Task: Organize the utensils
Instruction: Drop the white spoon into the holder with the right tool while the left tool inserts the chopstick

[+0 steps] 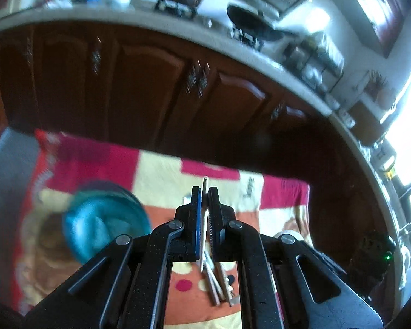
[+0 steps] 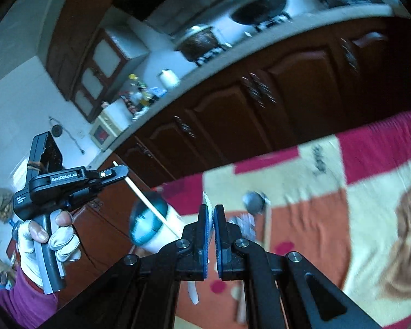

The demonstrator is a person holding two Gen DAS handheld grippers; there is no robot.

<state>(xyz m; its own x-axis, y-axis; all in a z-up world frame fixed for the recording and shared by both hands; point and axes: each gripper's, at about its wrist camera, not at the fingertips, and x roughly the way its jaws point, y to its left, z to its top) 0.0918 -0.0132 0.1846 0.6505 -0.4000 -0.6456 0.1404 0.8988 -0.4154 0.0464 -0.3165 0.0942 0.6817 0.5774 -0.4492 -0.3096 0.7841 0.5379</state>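
Up front in my left wrist view, the left gripper (image 1: 205, 192) is pinched on a thin pale stick (image 1: 205, 182), a chopstick by the look of it; its tip pokes out just past the fingertips and the shaft runs back between the pads. Below the jaws, a small bundle of pale and metal utensils (image 1: 217, 283) lies on the patterned cloth (image 1: 161, 172), which is red, cream and orange. A teal cup (image 1: 104, 219) sits to the left on that cloth, badly blurred. Dark wooden cabinets (image 1: 139, 87) and a cluttered counter curve across the top. Only this view shows the bundle under the tool.

Over in my right wrist view, the right gripper (image 2: 211, 211) is pressed nearly together on a thin white utensil (image 2: 207, 205), whose top edge shows above the pads and whose handle curves out below them; I cannot tell which kind it is. Only here do I see my left tool from outside: a gloved hand (image 2: 54, 235) holds its pistol grip, raised at the left, with the stick angling down into the mouth of the teal cup (image 2: 148, 220), which appears tipped toward the camera. On the cloth just right of the jaws lies a metal spoon (image 2: 256, 204) with a pale handle, beside something blurred and silvery.
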